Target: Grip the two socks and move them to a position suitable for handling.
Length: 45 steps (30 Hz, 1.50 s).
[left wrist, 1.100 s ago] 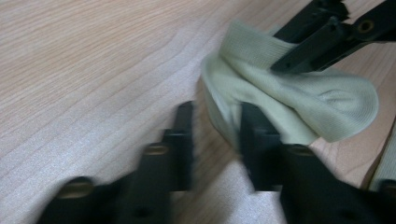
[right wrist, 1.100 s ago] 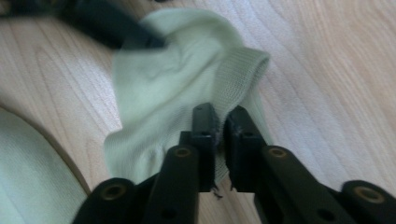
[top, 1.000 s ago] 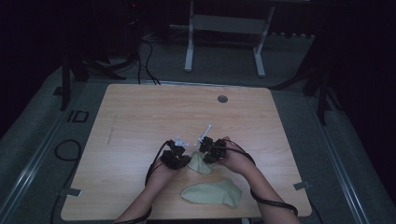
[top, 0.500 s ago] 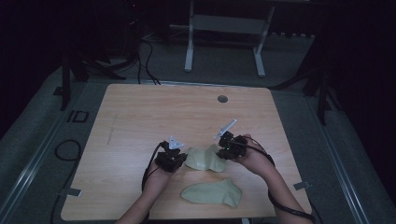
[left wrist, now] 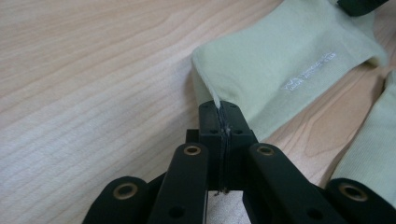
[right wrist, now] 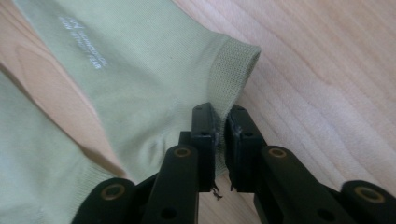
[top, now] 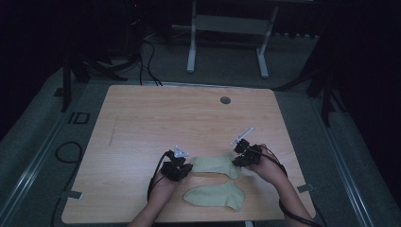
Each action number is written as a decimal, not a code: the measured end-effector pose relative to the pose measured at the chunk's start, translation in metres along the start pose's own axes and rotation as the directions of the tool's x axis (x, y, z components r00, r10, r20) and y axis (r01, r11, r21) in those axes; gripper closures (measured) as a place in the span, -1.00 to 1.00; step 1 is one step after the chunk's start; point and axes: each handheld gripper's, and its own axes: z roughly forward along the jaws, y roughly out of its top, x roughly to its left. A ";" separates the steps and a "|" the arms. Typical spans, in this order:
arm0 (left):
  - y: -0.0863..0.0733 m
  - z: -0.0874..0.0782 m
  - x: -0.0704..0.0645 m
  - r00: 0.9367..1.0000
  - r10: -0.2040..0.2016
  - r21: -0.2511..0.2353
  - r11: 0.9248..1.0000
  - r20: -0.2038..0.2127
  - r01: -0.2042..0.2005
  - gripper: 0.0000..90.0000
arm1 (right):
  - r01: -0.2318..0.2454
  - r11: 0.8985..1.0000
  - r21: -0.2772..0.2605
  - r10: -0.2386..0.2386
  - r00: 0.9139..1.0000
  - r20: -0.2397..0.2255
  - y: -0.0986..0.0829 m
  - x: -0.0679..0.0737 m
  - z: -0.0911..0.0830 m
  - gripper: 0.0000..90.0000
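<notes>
We see left gripper (top: pixel 188 168) clamped on sock (top: pixel 215 165) toe | right gripper (top: pixel 238 161) pinching its cuff | second sock (top: pixel 215 196) at 6 o'clock on table (top: pixel 156 118)

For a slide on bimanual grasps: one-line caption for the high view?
Left gripper and right gripper pinch opposite ends of a pale green sock on the wooden table, second sock nearer.

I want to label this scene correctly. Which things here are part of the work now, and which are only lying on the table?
In the work:
- upper sock, pinched at both ends
- left tongs, shut on its toe end
- right tongs, on its cuff

Lying about:
- lower sock, untouched
- table with its round hole
</notes>
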 end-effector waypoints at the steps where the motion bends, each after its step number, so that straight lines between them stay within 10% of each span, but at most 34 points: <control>1: -0.001 0.001 0.000 1.000 0.004 0.008 1.000 0.004 -0.004 0.94 | 0.001 1.000 0.007 -0.001 1.000 0.015 0.000 -0.001 0.001 0.75; 4: -0.001 -0.003 0.000 1.000 0.017 -0.008 1.000 -0.018 -0.017 0.37 | 0.001 1.000 0.009 -0.002 0.998 0.063 0.000 -0.003 0.001 0.54; 6: 0.001 -0.009 0.002 0.999 0.015 -0.030 0.999 -0.030 -0.015 0.36 | -0.019 1.000 -0.020 0.020 0.998 0.066 -0.001 -0.005 -0.004 0.57; 12: 0.008 -0.026 0.000 1.000 0.023 -0.121 0.992 -0.012 -0.025 0.66 | -0.025 0.997 -0.068 0.026 0.999 0.023 -0.007 0.007 -0.012 0.66; 17: 0.011 -0.018 -0.014 0.996 0.077 -0.087 0.994 0.050 -0.072 0.95 | -0.030 0.996 -0.080 0.029 1.000 -0.010 -0.018 0.019 -0.003 0.70; 23: 0.008 0.010 -0.013 0.996 0.084 0.005 0.996 0.038 -0.084 0.95 | -0.034 0.996 -0.086 0.035 0.999 0.007 -0.028 0.021 0.003 0.70; 45: 0.014 0.014 0.006 0.999 0.033 -0.005 0.999 0.015 -0.033 0.98 | 0.040 0.996 -0.078 -0.039 0.999 0.012 -0.014 0.002 0.007 0.58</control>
